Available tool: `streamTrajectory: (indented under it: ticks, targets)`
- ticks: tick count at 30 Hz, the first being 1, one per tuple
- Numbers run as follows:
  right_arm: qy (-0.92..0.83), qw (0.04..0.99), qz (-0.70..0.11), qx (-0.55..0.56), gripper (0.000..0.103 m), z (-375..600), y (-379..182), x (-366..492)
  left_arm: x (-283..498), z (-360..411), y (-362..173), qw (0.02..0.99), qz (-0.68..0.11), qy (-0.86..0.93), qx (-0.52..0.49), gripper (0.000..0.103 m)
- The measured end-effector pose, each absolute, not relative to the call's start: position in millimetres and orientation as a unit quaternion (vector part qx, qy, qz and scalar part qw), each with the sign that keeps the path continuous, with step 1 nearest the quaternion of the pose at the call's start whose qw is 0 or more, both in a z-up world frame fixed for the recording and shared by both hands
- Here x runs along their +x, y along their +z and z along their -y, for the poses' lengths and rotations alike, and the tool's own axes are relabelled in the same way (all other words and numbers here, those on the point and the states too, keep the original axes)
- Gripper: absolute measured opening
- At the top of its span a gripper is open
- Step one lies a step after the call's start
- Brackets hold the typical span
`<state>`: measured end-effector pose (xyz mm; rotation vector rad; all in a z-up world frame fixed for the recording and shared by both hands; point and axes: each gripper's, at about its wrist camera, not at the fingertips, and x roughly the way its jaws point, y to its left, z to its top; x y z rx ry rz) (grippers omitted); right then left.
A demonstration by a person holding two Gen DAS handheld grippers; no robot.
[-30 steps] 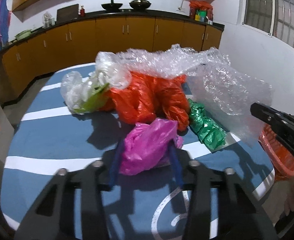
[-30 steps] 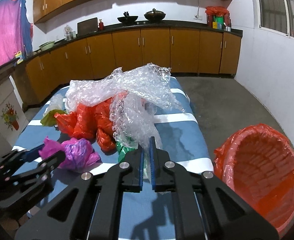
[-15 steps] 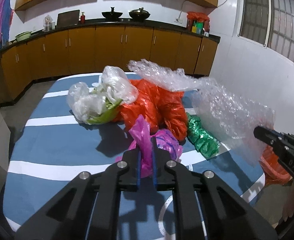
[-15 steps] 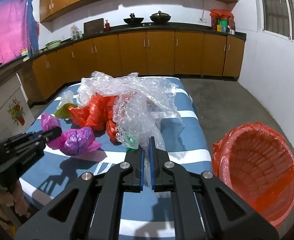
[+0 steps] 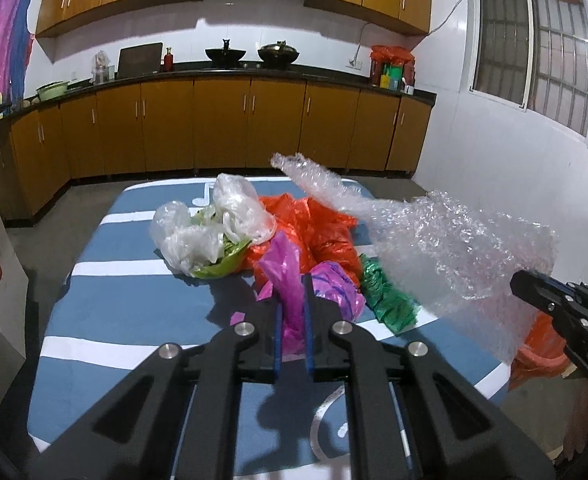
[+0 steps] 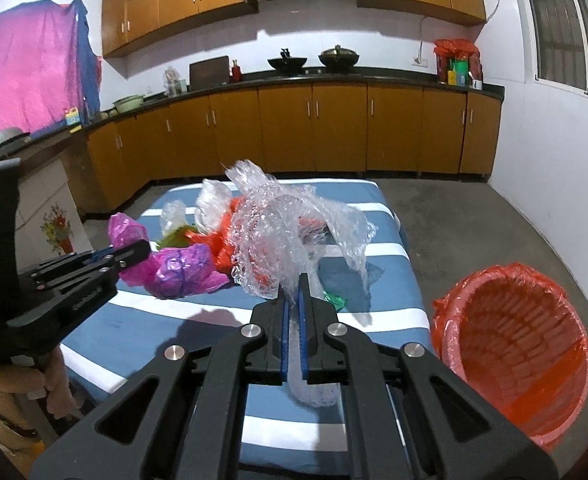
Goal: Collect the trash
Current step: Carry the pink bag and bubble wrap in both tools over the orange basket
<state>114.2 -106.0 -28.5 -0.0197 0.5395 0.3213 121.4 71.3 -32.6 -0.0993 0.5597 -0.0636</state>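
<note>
1. Since a second back the left gripper (image 5: 292, 300) went from straddling the crumpled magenta plastic bag (image 5: 290, 280) with its jaws wide to being clamped on a fold of it, and the bag now hangs partly off the blue-and-white striped tabletop (image 5: 134, 292) instead of sitting on it.
2. Right gripper (image 6: 293, 300) is pinched tight on an edge of the big clear bubble-wrap sheet (image 6: 290, 236), same grip as before, only the sheet is hoisted higher and trails away from the pile (looks like a sail in the left view).
3. Why one piece per hand? My guess is both loads go into the bin in one trip.
4. That bin is the round red basket lined with an orange plastic bag (image 6: 514, 360), on the floor just past the table's right edge, mouth open, nothing in it that I can see.
5. Left on the table: a crumpled orange plastic bag (image 5: 318, 228), some whitish clear bags (image 5: 214, 224) over a lime-green scrap (image 5: 224, 262), and a scrunched shiny green wrapper (image 5: 386, 296).
6. Pinching thin film by an edge makes sense: it's light, but could slip or snag the orange bag underneath.
</note>
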Motion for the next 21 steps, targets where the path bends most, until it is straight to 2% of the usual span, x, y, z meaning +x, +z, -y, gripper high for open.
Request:
streamTrajectory:
  ticks: [12, 21]
  targets:
    - [0.162, 0.959, -0.233, 0.001, 0.004, 117.6, -9.9, 92.8, 114.5, -61.4, -10.5, 0.964, -0.258, -0.041, -0.044, 0.009]
    - [0.11, 0.97, -0.215, 0.028, 0.004, 163.7, -3.6, 94.4, 121.3, -30.2, 4.7, 0.966, -0.247, -0.074, -0.03, 0.01]
